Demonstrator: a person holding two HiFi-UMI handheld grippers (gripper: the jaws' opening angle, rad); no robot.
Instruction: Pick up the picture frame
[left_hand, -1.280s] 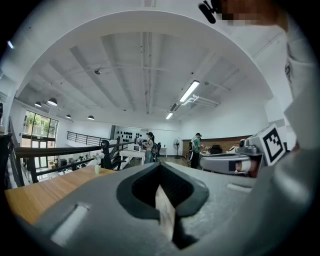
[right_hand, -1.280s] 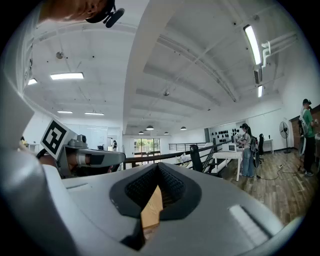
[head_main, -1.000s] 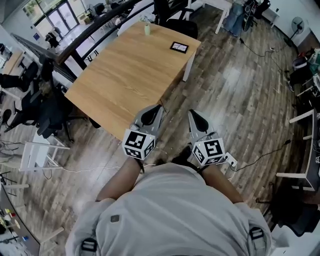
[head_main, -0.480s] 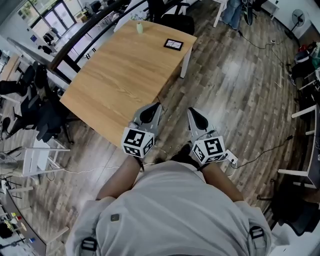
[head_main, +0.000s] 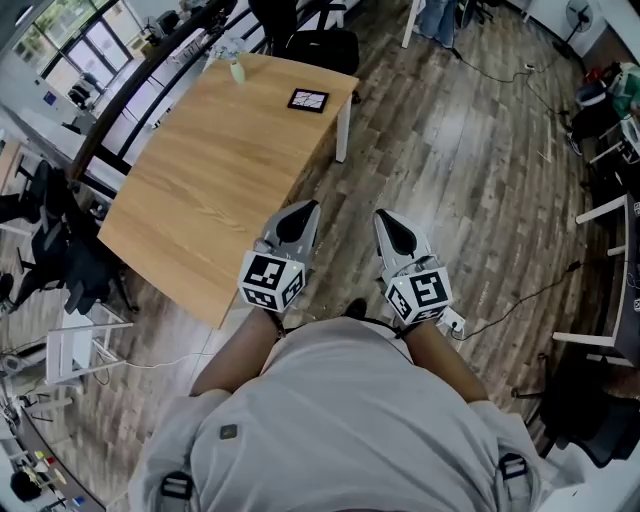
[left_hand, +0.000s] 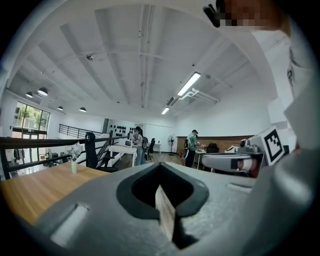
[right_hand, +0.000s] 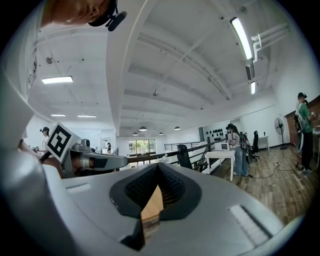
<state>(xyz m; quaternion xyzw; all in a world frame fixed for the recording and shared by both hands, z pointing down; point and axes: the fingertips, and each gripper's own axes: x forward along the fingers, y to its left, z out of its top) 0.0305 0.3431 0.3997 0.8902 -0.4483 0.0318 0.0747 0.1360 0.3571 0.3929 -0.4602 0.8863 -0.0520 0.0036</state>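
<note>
Picture frame (head_main: 308, 100) far across table (head_main: 200, 190), left gripper (head_main: 298, 214), right gripper (head_main: 390, 226), seemingly at near edge, both jaws pressed together

No words, numbers or brand names can be read anywhere. The only printed marks are black-and-white square patterns on the marker cube (head_main: 270, 282) of the left hand-held gripper (head_main: 298, 212) and on the marker cube (head_main: 417, 295) of the right hand-held gripper (head_main: 386, 220). These are coded blocks, not letters. The picture frame (head_main: 308, 100) on the surface (head_main: 200, 190) is too small to show any print.
</note>
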